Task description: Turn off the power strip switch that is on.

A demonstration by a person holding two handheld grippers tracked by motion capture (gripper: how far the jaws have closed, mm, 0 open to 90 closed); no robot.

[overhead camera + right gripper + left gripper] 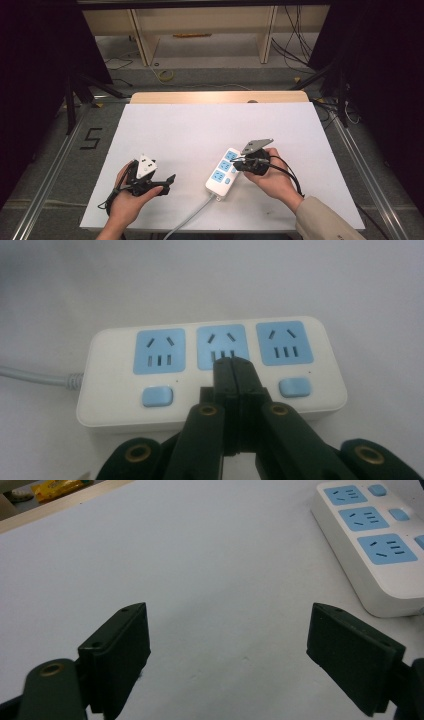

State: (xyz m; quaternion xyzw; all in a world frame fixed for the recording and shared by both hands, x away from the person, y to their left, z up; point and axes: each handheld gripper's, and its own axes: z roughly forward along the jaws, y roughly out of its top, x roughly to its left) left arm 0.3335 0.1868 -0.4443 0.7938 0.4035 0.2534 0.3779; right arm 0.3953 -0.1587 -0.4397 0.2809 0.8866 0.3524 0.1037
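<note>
r gripper (233, 365) jaws closed, empty, tip over power strip (210, 367) middle switch; press pending. l gripper (227, 645) wide open, idle.

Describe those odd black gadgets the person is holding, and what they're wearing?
Each hand carries a black two-jaw tool. The left gripper has flat rectangular pads on black arms with brass-ringed holes. The right gripper shows the same brass rings. Each bears a grey three-cornered plate on top and trails a black cable. The right arm wears a beige sleeve.
</note>
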